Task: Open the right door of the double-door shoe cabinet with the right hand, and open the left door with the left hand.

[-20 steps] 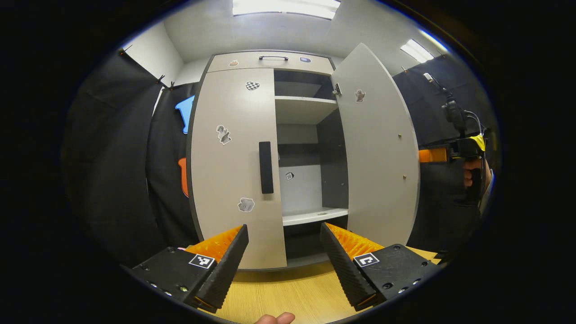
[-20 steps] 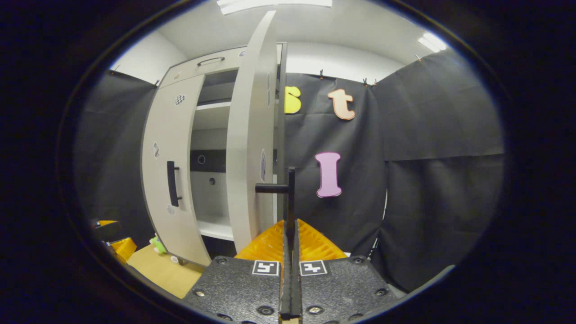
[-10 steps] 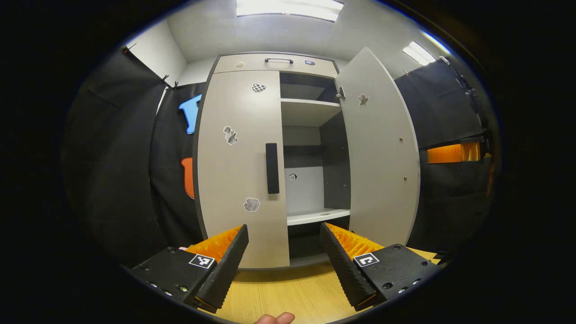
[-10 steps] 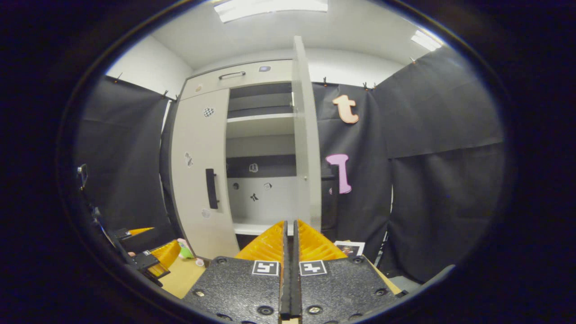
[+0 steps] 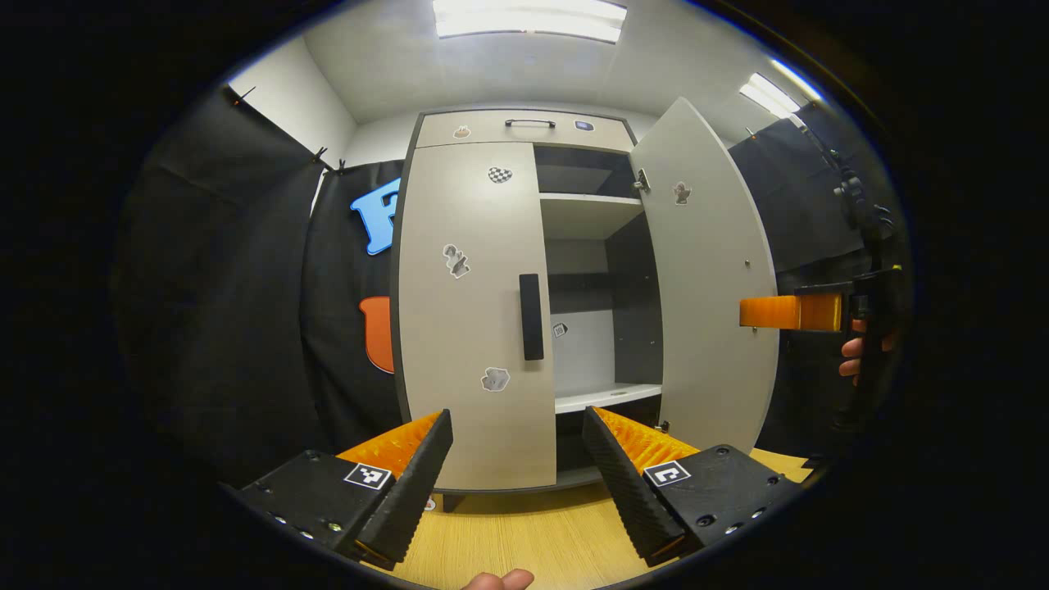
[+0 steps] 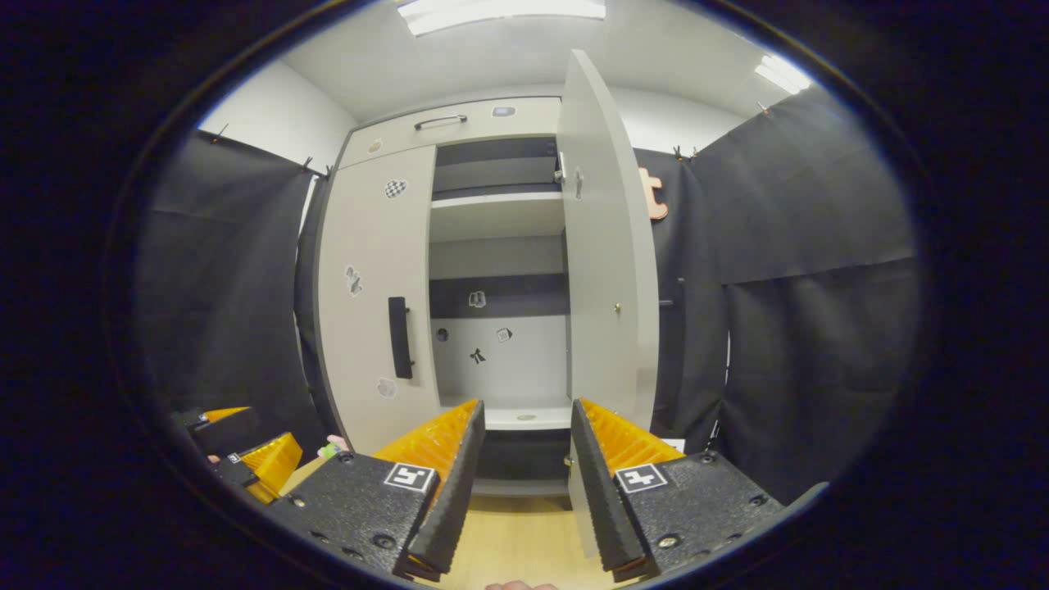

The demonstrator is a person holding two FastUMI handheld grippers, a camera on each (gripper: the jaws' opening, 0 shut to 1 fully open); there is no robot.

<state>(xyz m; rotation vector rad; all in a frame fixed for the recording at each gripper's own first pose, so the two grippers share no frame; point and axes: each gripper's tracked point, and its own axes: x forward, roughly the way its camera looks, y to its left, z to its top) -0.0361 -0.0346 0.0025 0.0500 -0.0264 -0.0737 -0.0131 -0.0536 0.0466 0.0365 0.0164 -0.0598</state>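
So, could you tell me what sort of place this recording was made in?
Probably a recording booth, not a home: black cloth walls, ceiling light panels, and a double-door shoe cabinet on a wooden surface, its right door swung open.

Both views toward shoe cabinet (image 5: 483, 311)
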